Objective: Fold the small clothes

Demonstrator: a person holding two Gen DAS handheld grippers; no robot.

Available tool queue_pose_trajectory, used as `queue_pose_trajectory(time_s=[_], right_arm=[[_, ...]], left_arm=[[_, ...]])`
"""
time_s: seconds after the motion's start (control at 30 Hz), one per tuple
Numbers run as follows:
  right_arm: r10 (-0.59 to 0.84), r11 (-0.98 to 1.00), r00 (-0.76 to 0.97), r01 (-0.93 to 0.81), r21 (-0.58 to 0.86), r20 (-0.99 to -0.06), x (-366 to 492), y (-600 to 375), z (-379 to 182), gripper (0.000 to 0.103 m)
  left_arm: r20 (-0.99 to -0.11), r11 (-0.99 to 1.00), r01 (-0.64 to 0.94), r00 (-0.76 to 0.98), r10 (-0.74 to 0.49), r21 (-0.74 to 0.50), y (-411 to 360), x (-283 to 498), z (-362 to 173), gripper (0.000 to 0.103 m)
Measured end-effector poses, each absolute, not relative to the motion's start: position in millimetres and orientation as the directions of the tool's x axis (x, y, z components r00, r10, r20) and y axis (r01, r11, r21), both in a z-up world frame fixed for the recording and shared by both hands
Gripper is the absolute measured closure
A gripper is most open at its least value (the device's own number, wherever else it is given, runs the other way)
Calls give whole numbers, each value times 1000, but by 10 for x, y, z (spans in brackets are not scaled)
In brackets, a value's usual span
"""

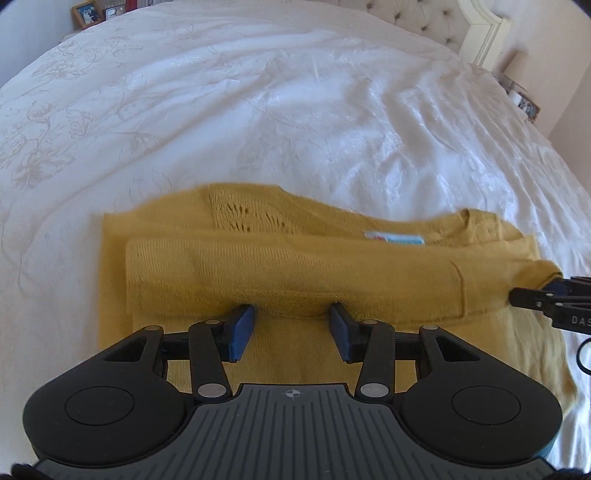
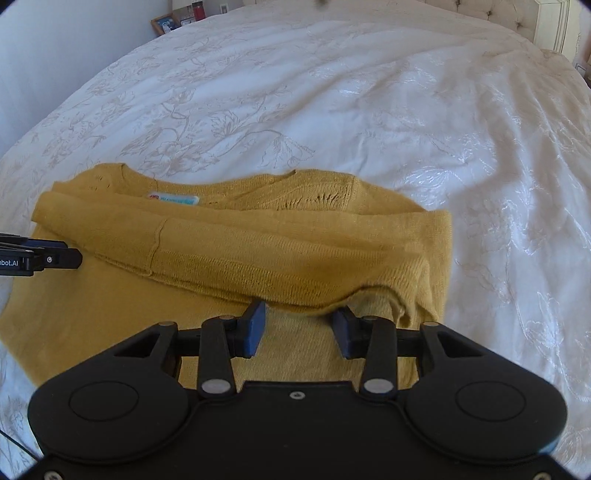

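Between the blue pads of the left tool [image 1: 292, 329] lies only flat knit: jaws part-way apart, holding nothing, tips just short of the free edge of the folded-over layer. Same for the right tool [image 2: 301, 329]: jaws part-way apart, empty, tips just under the lip of that layer, which arches slightly above the gap.

Just ahead of both tools: the yellow knit sweater [image 1: 295, 273], flat on the bed, near its edge. A long band of it has been turned over onto the body and lies across the garment from side to side. A vertical seam [image 2: 155, 245] shows on the band, so it looks like sleeve or side panel brought inward. Past the band, the neckline with its label [image 2: 173, 198] is still uncovered, as is an openwork patch [image 1: 251, 219] in the knit.

Further out: white embroidered bedspread [image 1: 258, 92], wrinkled, with a tufted headboard [image 1: 424, 20] at the far end.

Judgement on progress: one fold laid and let go; roughly early-to-middle. Remaining, as far as can be told: bring the rest of the body over so the collar is covered, reduce the long shape to a compact packet, smooth the raised lip on the right-hand tool's side. No other garments visible, so whether more wait cannot be said.
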State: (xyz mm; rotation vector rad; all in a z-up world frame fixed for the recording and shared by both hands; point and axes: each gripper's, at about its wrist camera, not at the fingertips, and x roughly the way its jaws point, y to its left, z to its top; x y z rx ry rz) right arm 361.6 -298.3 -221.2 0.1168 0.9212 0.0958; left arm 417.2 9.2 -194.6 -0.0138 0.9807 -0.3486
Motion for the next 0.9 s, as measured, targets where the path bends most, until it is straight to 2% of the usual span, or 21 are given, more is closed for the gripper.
queue_pose_trajectory(time_s=[0.27,0.33,0.5,0.7,0.9], right_arm=[[79,979,676,87,185,-732,3952,-3339,-2001,54],[76,973,681,107,202,-729,3868,-3404,-1984,54],[92,960,664,139,243,-742,3514,-3485,-1997,54],[128,939,606,180,293,-785,2951,-3512,-2060,54],[143,930,552,210,302,-821,2588,-3470,-2148,54]], left_arm=[[-751,967,176,611,-252,-182,353,4830,-1548,59],[-745,967,159,617,-253,-197,457,4811,-1467,55],[-779,964,130,569,-263,-230,744,4428,-1495,50],[-853,967,138,458,-253,-213,897,3686,-1693,50],[-879,960,156,388,-276,-233,856,3286,-1857,50]])
